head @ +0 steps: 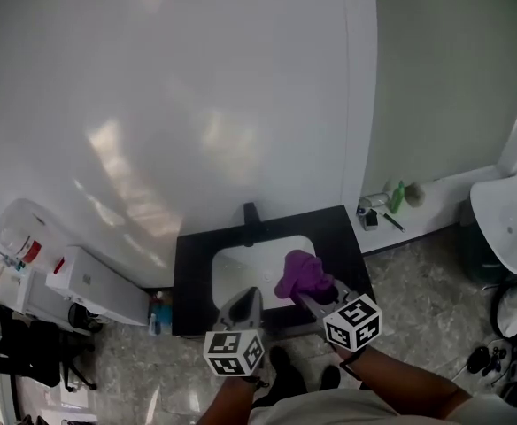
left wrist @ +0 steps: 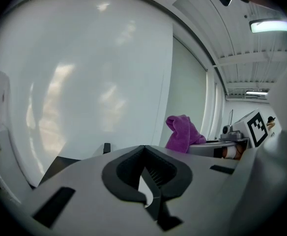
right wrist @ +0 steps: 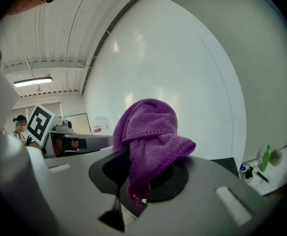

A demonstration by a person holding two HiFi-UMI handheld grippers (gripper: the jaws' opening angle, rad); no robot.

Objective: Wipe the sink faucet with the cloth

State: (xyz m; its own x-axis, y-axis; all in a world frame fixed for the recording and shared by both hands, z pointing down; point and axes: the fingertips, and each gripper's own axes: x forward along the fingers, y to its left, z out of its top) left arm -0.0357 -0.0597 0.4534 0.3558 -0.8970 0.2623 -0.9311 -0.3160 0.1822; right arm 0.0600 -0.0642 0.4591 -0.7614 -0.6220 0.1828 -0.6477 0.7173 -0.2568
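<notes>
Over sink [head: 232, 271]: cloth [head: 301, 273] in R gripper [head: 314, 297], faucet [head: 250, 213] behind, bottle [head: 397, 197] right.

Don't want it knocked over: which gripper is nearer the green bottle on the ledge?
Right. The right gripper, holding the cloth, is below-left of the green bottle; the left gripper lies farther left.

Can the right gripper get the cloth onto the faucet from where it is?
Probably yes: the right gripper, shut on the purple cloth, hangs over the sink, and nothing stands before the faucet.
</notes>
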